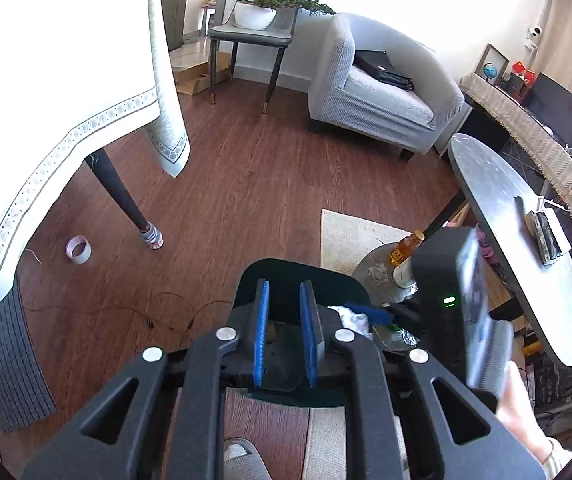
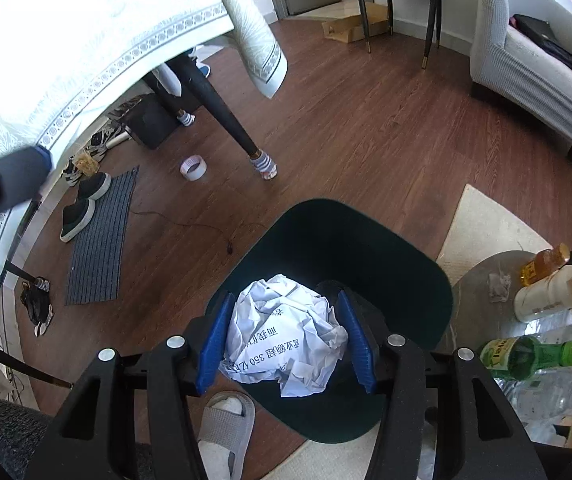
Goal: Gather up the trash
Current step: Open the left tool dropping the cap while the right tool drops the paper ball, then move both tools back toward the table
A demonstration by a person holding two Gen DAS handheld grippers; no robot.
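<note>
The crumpled paper [image 2: 286, 332] sits clamped in the right tool [image 2: 286, 340], above the dark bin's [image 2: 406, 280] open mouth, inside its rim. The left tool [image 1: 285, 332] is closed, empty, over bare floor [image 1: 266, 184] beyond.

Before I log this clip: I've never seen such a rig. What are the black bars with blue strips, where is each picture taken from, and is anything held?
No robot here: a person carries a hand-held claw in each hand, with a fisheye camera on each looking out along its two blue-padded fingers. The black bars at the bottom of each picture are the claw's own frame.

The left wrist view shows the left claw shut, nothing between its pads. The right claw's body crosses that picture on the right.

The right wrist view shows the right claw clamped on a crumpled ball of printed paper, above a dark green bin.

Around them: wooden floor, a roll of tape, a grey mat, and a small round table with bottles, including a green one.
</note>
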